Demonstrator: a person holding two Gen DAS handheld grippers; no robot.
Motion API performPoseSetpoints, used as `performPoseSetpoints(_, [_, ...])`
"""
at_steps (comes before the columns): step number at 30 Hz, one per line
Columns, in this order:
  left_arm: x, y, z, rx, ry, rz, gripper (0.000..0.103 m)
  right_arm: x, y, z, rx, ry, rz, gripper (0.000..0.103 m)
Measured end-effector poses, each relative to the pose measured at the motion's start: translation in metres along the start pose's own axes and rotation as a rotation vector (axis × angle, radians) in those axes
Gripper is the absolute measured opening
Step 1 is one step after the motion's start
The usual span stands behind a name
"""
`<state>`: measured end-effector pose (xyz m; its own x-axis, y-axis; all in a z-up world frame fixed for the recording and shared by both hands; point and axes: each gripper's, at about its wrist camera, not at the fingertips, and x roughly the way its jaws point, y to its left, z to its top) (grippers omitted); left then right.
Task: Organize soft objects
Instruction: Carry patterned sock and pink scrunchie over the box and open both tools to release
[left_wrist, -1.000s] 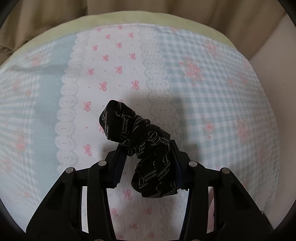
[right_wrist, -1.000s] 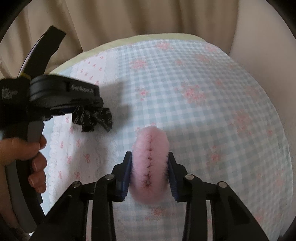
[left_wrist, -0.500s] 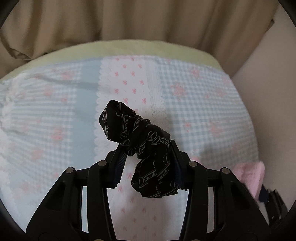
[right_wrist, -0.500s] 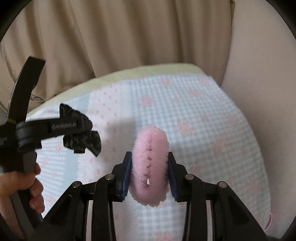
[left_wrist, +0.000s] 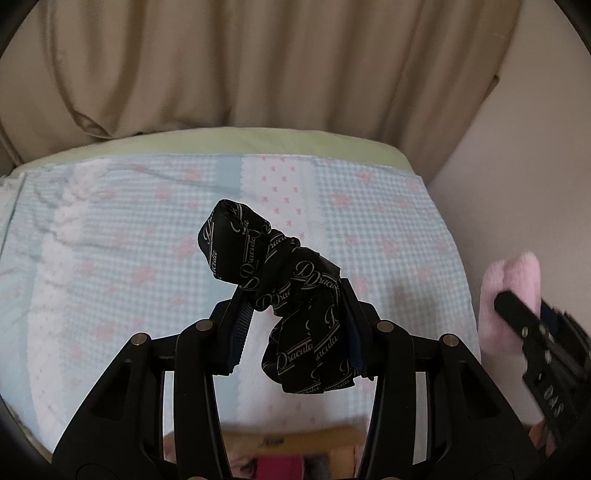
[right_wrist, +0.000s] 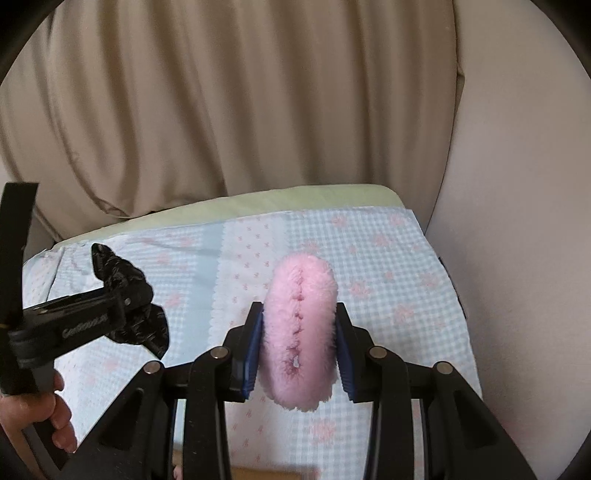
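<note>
Change since a second ago: both grippers have risen and drawn back from the bedspread, so more curtain now fills the top of each view and a box edge has entered at the bottom.
Person's left hand (right_wrist: 44, 417): at the far left of the right wrist view, fingers curled round the black handle of the left tool.
Left gripper (left_wrist: 295, 328): clenched on the black scrunchie (left_wrist: 284, 295), held above the bedspread; from the right wrist view it (right_wrist: 129, 314) sits at the left, pointing toward the bed's middle.
Black scrunchie: dark satin with white "Dracula" lettering, one lobe sticking up and left past the fingertips, the other hanging below them; off the fabric, not touching it.
Right gripper (right_wrist: 299, 339): clamped on the pink fluffy scrunchie (right_wrist: 300, 332), blue pads pressing its two sides; in the left wrist view it (left_wrist: 517, 295) shows at the right edge, blurred.
Pink fluffy scrunchie: upright on edge between the pads, seam facing the camera, held clear of the bedspread.
Bedspread (left_wrist: 110, 229): pale blue gingham with pink flowers, a white strip with pink bows down the middle; a pale green mattress edge (left_wrist: 258, 140) shows behind it.
Room: beige curtain (left_wrist: 258, 66) at the back, plain wall (right_wrist: 517, 221) to the right.
Cardboard box (left_wrist: 295, 443): blurred at the bottom edge of the left wrist view; something pink and red inside, not identifiable.
</note>
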<state>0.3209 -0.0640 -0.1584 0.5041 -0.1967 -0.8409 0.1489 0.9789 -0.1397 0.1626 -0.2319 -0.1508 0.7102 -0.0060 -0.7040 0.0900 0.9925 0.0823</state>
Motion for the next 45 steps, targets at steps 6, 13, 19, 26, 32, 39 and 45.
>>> performPoseSetpoints(6, [-0.077,0.014,-0.043,0.005,-0.019,0.006,0.041,-0.054,0.02,-0.017,-0.041,0.005,0.038,0.033])
performPoseSetpoints(13, [-0.129,0.033,-0.111,0.022,0.013,-0.004,0.041,-0.094,0.042,-0.062,-0.061,0.035,0.062,0.033])
performPoseSetpoints(19, [-0.148,0.048,-0.169,0.046,0.052,-0.031,0.041,-0.103,0.064,-0.115,-0.046,0.088,0.054,0.033])
performPoseSetpoints(26, [-0.143,0.066,-0.231,0.077,0.127,-0.06,0.041,-0.1,0.081,-0.166,-0.003,0.165,0.048,0.033])
performPoseSetpoints(32, [-0.122,0.075,-0.265,0.106,0.193,-0.069,0.041,-0.089,0.086,-0.204,0.021,0.221,0.034,0.033])
performPoseSetpoints(39, [-0.091,0.083,-0.283,0.149,0.237,-0.063,0.041,-0.058,0.088,-0.234,0.032,0.283,0.017,0.033])
performPoseSetpoints(45, [-0.048,0.091,-0.288,0.156,0.268,-0.053,0.041,-0.022,0.081,-0.243,0.04,0.316,0.009,0.033])
